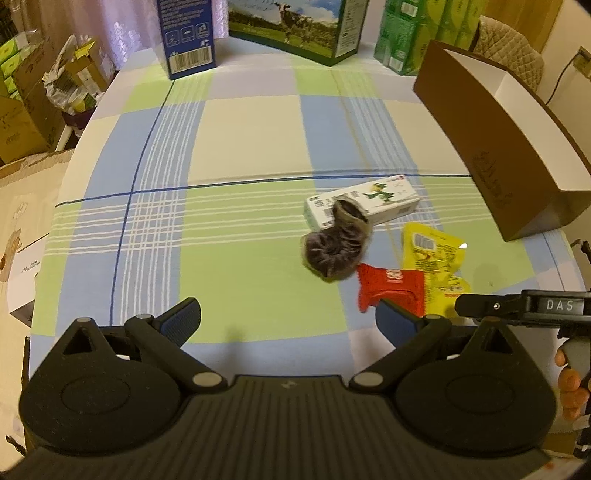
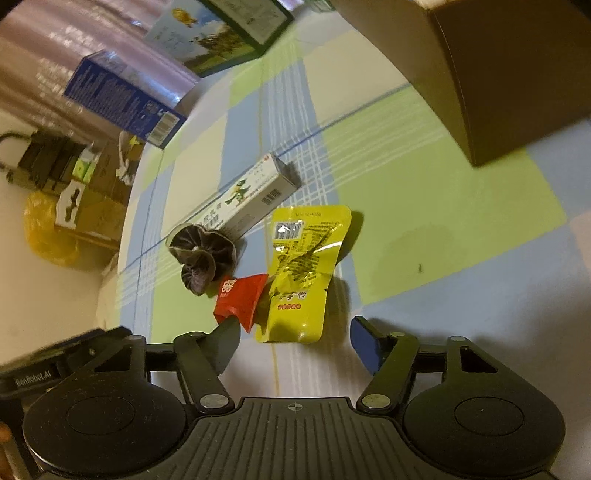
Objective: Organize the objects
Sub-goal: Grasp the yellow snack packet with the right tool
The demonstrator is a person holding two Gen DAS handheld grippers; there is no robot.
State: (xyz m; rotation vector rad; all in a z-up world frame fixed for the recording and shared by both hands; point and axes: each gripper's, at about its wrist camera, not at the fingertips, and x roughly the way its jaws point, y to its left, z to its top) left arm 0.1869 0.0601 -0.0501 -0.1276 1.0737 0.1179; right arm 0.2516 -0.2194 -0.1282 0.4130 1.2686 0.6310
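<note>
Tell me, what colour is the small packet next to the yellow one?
Red, clearest in the right wrist view.

Four loose items are lying on the checked green, blue and cream tablecloth [image 1: 240,147]. One white rectangular cardboard carton with a green cartoon figure [image 1: 373,201] is sitting at about one o'clock from the middle. One dark velvety fabric scrunchie [image 1: 332,251] is resting against it at about three o'clock. One small red foil packet [image 1: 391,290] and one yellow glossy plastic snack pouch [image 1: 432,254] are lying toward four o'clock. One open brown cardboard box with a white inside [image 1: 491,155] is standing at two o'clock. At twelve o'clock, one blue upright carton [image 1: 186,37] and one green carton printed with a cow [image 1: 295,27] are standing.
</note>
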